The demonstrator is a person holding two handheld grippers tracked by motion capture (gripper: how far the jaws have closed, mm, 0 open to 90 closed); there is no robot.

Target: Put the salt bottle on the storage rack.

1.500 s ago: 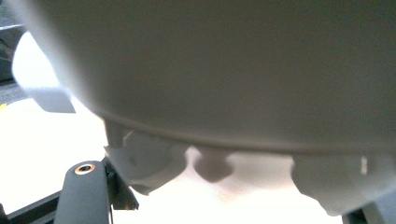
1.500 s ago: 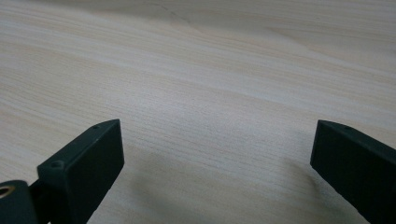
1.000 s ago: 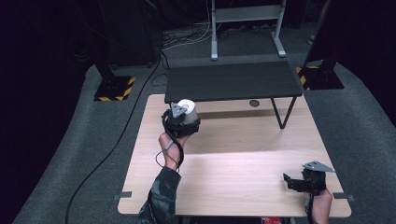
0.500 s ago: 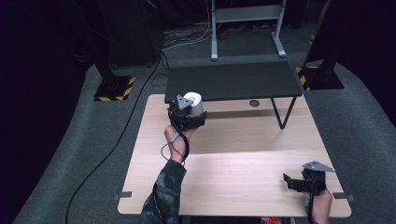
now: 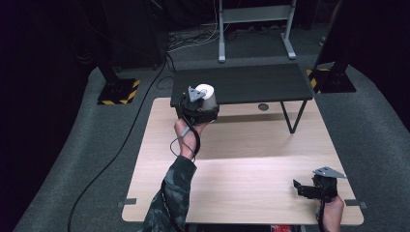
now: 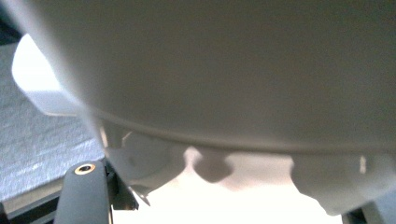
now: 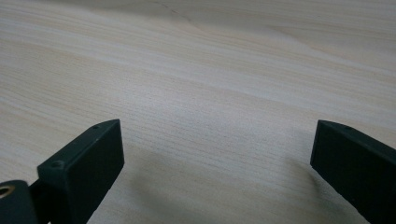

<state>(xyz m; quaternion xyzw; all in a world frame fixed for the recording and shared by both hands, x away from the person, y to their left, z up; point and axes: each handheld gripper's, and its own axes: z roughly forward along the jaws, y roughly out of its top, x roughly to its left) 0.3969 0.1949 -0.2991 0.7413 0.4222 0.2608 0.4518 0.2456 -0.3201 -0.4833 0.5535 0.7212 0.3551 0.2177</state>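
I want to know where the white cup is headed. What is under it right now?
The left gripper holds the white cup raised at the near edge of the black bench, above the wooden table. The cup hides whatever sits directly beneath.

We see the left gripper [image 5: 200,104] carrying the white cup-shaped object [image 5: 206,95] farther forward and right of its spot a second ago, now at the near edge of the black bench [image 5: 251,83]. Left forearm [image 5: 181,159] stretches farther out over the wooden table [image 5: 251,159].
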